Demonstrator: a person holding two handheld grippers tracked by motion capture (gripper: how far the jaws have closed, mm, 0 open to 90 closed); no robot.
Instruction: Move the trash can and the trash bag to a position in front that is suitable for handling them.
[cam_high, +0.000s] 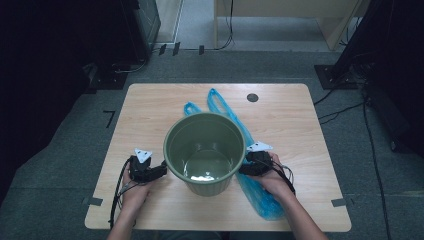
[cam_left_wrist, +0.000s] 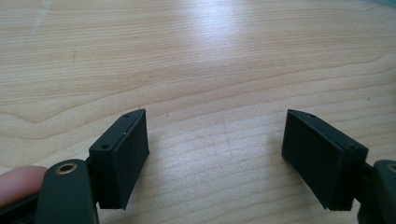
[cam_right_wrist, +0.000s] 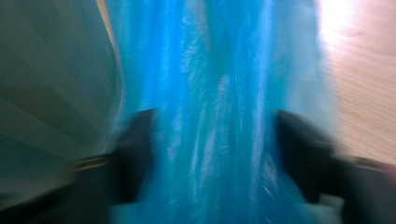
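Two items: round olive-green plastic bin at mid-table, standing on a thin blue plastic bag running toward the near right edge. Left gripper wide open, empty; right gripper open, straddling bag. Risk: tugging the pinned film tips the bin.

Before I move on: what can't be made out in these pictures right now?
- High view: the green bin covers the middle of the blue plastic bag.
- High view: the pale patch on the bin's floor is too small to identify.
- Right gripper view: motion blur smears the right gripper over the bag; contact can't be judged.
- Left gripper view: the left gripper frames table.
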